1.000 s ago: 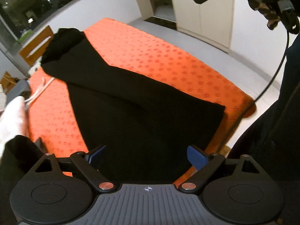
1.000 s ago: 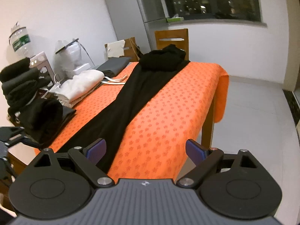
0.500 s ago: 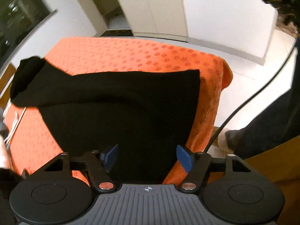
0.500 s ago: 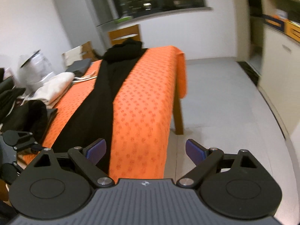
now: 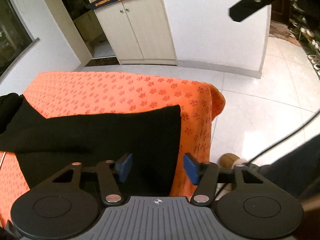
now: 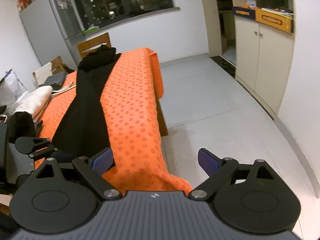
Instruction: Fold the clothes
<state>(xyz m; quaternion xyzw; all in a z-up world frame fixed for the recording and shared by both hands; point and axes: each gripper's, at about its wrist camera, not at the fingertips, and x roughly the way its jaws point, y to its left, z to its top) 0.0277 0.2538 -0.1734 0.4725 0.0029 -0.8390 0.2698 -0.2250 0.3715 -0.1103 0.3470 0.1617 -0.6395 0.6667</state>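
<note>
Closing our left gripper [image 5: 156,168] over the near hem of the black garment [image 5: 100,136], right gripper [image 6: 154,161] wide and empty beside it, we see it stretched ahead along the orange-covered table [image 6: 136,104], folding barely begun.

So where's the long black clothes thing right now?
The long black garment lies stretched along the table's orange flower-patterned cloth, left of middle in the right wrist view. Its near end sits by the table's edge, just ahead of the left claw.
</note>
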